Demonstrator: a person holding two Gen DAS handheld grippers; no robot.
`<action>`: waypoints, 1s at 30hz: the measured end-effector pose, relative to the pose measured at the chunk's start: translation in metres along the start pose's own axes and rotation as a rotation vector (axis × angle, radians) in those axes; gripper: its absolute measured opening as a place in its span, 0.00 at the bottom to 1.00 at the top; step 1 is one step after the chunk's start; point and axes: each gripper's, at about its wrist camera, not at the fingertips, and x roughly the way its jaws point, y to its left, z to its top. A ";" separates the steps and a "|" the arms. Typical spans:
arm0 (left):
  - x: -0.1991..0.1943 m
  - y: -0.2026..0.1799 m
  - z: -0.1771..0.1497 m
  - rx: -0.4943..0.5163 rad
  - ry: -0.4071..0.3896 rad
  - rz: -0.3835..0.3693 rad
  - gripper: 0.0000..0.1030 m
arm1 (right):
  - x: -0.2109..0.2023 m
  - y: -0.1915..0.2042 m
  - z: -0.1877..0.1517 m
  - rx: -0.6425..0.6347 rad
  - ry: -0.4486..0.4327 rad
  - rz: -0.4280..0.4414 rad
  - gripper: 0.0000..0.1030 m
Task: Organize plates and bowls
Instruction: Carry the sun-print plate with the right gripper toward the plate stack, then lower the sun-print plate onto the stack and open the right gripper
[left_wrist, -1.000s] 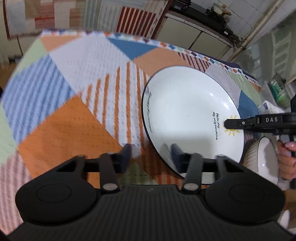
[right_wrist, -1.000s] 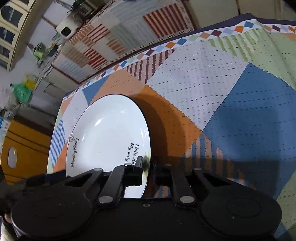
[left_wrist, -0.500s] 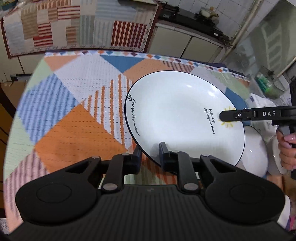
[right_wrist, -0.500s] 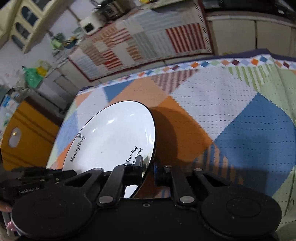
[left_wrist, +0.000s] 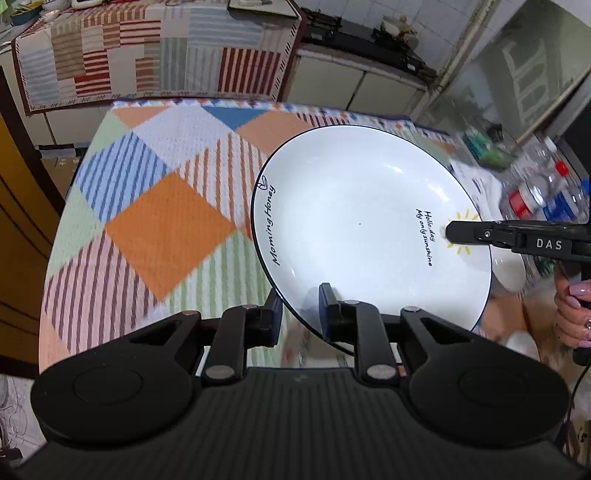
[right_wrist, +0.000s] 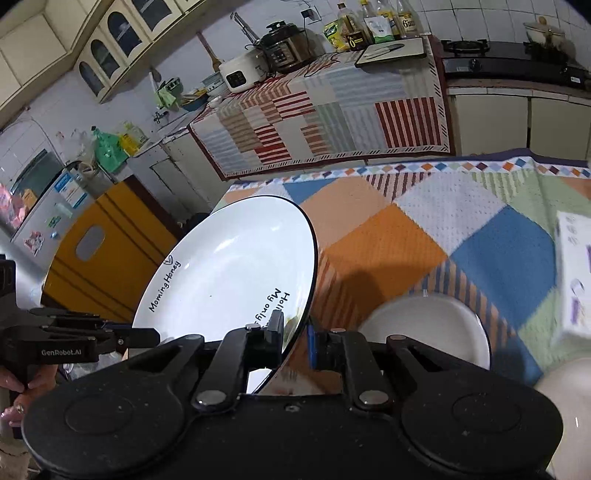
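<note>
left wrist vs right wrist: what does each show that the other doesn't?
Left wrist only: bottles at the table's right end, and the right tongs from the side on the plate rim.

Right wrist only: a smaller white plate on the tablecloth, a rice cooker on the counter, a fridge, and the left tongs from the side.

Both: the big white plate gripped by both tongs, tilted over the patchwork tablecloth.

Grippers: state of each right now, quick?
Left gripper: shut on the white black-rimmed printed plate.
Right gripper: shut on the same plate.
</note>
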 end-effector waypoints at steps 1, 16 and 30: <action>0.000 -0.002 -0.005 0.007 0.010 -0.007 0.18 | -0.004 0.002 -0.006 0.001 0.003 -0.005 0.17; 0.011 -0.023 -0.071 0.058 0.122 0.007 0.22 | -0.021 -0.005 -0.098 0.153 0.073 -0.030 0.18; 0.044 -0.027 -0.080 0.089 0.227 0.086 0.27 | 0.003 0.019 -0.113 0.002 0.185 -0.151 0.20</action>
